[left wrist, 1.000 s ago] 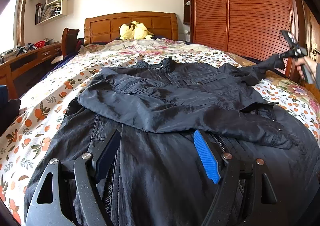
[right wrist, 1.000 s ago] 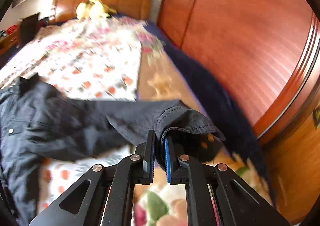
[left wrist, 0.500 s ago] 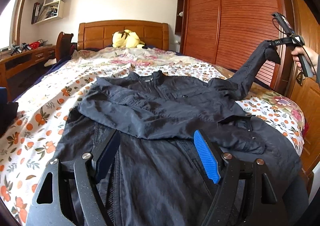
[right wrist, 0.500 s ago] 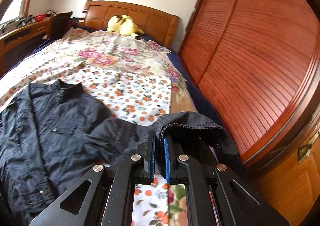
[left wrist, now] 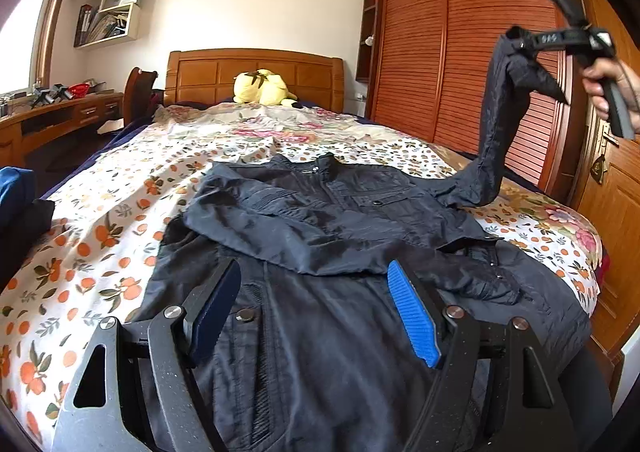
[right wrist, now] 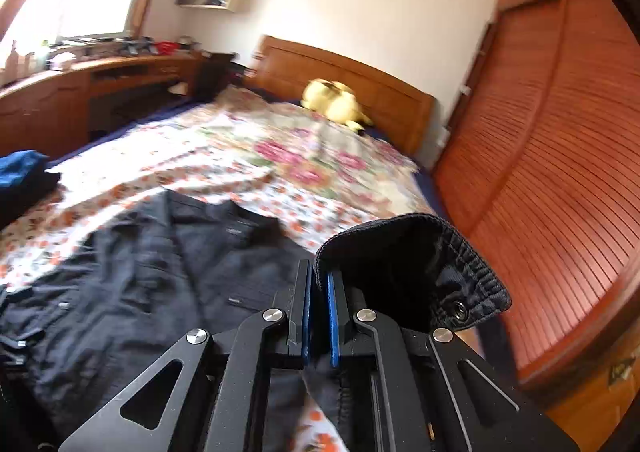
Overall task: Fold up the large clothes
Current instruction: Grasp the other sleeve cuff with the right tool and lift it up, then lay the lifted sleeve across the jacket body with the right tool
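Note:
A dark navy jacket (left wrist: 340, 219) lies face up on the floral bedspread (left wrist: 120, 187), its left sleeve folded across the chest. My left gripper (left wrist: 316, 304) is open and empty, hovering just above the jacket's lower hem. My right gripper (right wrist: 319, 292) is shut on the cuff (right wrist: 404, 252) of the jacket's right sleeve (left wrist: 492, 131) and holds it high in the air at the right, by the wardrobe. That gripper also shows in the left wrist view (left wrist: 516, 41). The jacket body shows below it in the right wrist view (right wrist: 152, 276).
A yellow plush toy (left wrist: 262, 87) lies by the wooden headboard (left wrist: 256, 71). A slatted wooden wardrobe (left wrist: 460, 51) runs along the bed's right side. A desk (left wrist: 60, 115) and chair stand at the left. Blue and dark cloth (left wrist: 16, 195) lies at the bed's left edge.
My right gripper has lifted the sleeve cuff from bed height to high in the air and swung it toward the jacket. My left gripper has risen slightly and stays open.

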The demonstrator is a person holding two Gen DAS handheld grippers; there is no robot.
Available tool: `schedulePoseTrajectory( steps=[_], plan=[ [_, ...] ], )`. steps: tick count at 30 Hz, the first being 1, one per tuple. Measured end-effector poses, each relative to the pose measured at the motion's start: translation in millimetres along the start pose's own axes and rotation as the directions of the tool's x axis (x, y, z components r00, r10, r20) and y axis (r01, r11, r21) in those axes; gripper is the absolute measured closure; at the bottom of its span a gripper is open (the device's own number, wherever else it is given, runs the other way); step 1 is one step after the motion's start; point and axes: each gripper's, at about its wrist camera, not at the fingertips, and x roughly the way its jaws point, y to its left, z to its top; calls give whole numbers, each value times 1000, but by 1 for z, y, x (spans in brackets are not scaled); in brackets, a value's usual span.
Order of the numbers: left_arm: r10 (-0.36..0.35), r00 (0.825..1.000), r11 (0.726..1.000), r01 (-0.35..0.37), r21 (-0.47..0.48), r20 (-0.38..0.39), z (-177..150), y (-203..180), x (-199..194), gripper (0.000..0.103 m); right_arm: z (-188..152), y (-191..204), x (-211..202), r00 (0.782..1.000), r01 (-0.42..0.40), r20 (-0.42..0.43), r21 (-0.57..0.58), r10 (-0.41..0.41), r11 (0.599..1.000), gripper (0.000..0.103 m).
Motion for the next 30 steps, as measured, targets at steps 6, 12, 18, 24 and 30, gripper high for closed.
schedulePoseTrajectory(
  steps=[6, 12, 18, 24, 30],
  plan=[
    [37, 999, 999, -37, -10, 11, -2, 12, -7, 26, -10, 40, -17, 993, -114, 32, -40, 116, 993, 96],
    [52, 999, 998, -51, -43, 2, -3, 27, -9, 26, -21, 59, -23, 980, -195, 26, -71, 197, 978, 96],
    [61, 998, 997, -61, -41, -3, -6, 31, -9, 26, -37, 59, -17, 959, -282, -29, -54, 281, 958, 96],
    [62, 998, 997, -63, -41, -3, -7, 34, -12, 26, -87, 63, 9, 934, -330, -141, 1, 327, 944, 96],
    [61, 998, 997, -61, -39, 0, -7, 34, -12, 26, -123, 74, 23, 911, -352, -196, 90, 363, 932, 96]
  ],
)
